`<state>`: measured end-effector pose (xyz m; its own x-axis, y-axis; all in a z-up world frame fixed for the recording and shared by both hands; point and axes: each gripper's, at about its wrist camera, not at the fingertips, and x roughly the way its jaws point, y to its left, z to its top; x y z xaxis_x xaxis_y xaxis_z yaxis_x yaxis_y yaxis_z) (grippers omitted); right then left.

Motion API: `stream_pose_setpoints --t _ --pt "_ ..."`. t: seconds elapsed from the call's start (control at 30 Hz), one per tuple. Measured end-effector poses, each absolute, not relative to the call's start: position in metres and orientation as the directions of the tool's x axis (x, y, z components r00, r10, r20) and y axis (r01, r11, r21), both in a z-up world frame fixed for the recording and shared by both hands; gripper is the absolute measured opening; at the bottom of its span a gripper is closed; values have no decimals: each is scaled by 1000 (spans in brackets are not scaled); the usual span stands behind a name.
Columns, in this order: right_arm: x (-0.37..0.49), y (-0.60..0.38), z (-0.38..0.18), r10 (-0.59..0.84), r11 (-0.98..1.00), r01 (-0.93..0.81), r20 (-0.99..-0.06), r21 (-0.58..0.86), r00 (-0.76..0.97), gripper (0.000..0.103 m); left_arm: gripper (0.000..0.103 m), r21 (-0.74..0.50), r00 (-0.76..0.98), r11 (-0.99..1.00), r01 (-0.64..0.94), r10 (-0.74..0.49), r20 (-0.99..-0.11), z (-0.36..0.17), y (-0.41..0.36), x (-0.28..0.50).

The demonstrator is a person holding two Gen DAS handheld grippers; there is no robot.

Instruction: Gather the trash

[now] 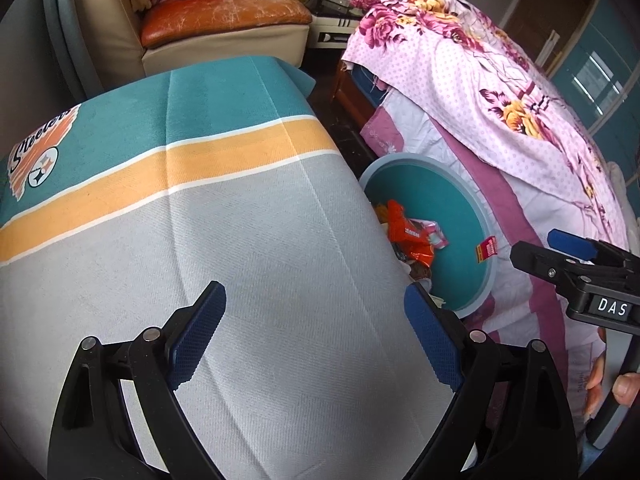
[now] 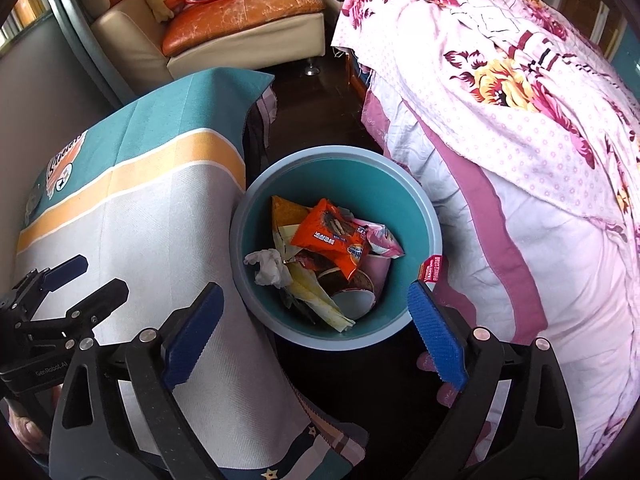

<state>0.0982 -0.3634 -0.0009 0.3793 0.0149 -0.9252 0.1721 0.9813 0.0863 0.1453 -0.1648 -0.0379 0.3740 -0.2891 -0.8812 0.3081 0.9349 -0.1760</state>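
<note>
Both grippers, right and left, gape empty. The red box perches on the bin rim at 4 o'clock; a nudge could tip it onto the floor.

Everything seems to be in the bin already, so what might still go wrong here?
The small red packet looks perched on the bin's rim rather than inside, so it may drop to the floor beside the bed. The right gripper hangs open just over the bin with nothing between its fingers; a careless move might knock the rim. The cloth-covered table stands hard against the bin, which seems to leave little room.
</note>
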Motion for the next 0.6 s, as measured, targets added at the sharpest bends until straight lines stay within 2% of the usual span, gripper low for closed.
stream_pose_setpoints --t 0.47,0.53,0.6 --pt "51 -341 34 -15 987 147 -895 57 447 96 93 -141 421 952 272 -249 -872 -8 -143 107" --pt "43 -339 39 -22 988 144 -889 50 457 96 99 -134 431 953 270 -244 -869 -4 -141 100" --pt "35 -335 43 -23 989 138 -886 46 463 96 99 -122 447 956 266 -235 -863 0 -139 93"
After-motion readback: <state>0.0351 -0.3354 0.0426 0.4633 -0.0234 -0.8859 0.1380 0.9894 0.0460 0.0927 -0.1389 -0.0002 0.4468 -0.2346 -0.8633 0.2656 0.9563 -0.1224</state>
